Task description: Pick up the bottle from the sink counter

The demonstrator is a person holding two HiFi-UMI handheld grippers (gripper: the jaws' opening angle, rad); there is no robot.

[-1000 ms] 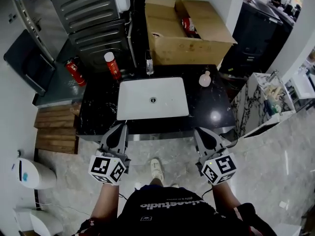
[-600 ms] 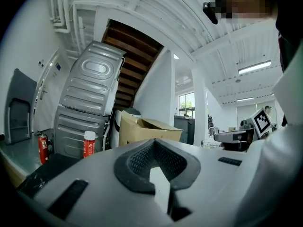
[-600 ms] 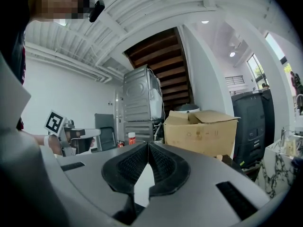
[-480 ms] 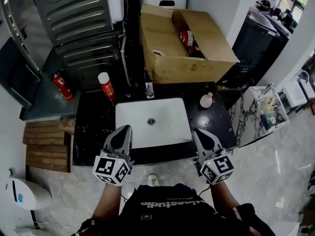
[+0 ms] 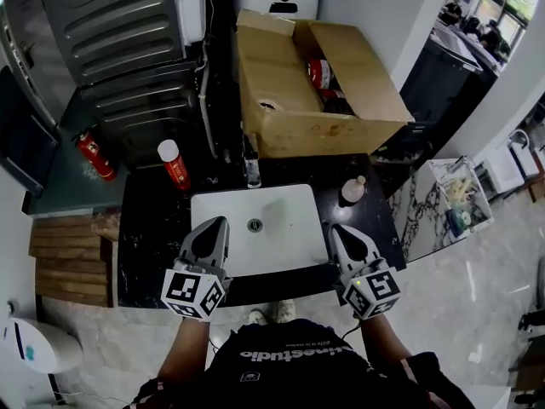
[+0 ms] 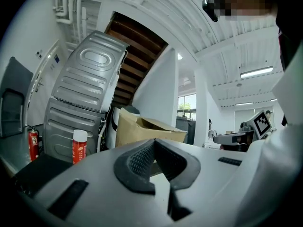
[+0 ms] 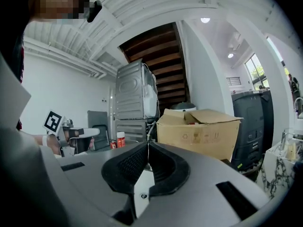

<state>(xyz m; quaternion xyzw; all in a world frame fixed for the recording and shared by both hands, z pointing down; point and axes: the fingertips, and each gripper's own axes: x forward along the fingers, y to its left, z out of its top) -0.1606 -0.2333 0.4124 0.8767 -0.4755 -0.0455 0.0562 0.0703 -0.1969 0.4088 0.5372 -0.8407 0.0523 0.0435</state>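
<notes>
Closed left tongs (image 5: 213,225), closed right tongs (image 5: 340,232), bottle (image 5: 352,190)

Glossy black counter (image 5: 153,220), smooth white sink (image 5: 220,213), matt brown cardboard box (image 5: 300,131), pale bottle (image 5: 352,190) perhaps plastic

Take the basin (image 5: 281,220), sunk in the counter (image 5: 149,228), as the clock's centre in the head view. The faucet (image 5: 251,170) stands at twelve on its far rim, with the cardboard box (image 5: 294,122) behind it, toward one. The spray can (image 5: 173,164) stands on the counter at ten, and the bottle (image 5: 352,190) at two, near the basin's far right corner. The fire extinguisher (image 5: 92,154) sits farther out at ten, beyond the counter's left end. The left gripper (image 5: 215,225) is at eight over the basin, and the right gripper (image 5: 339,231) at four, just off the right rim.
</notes>
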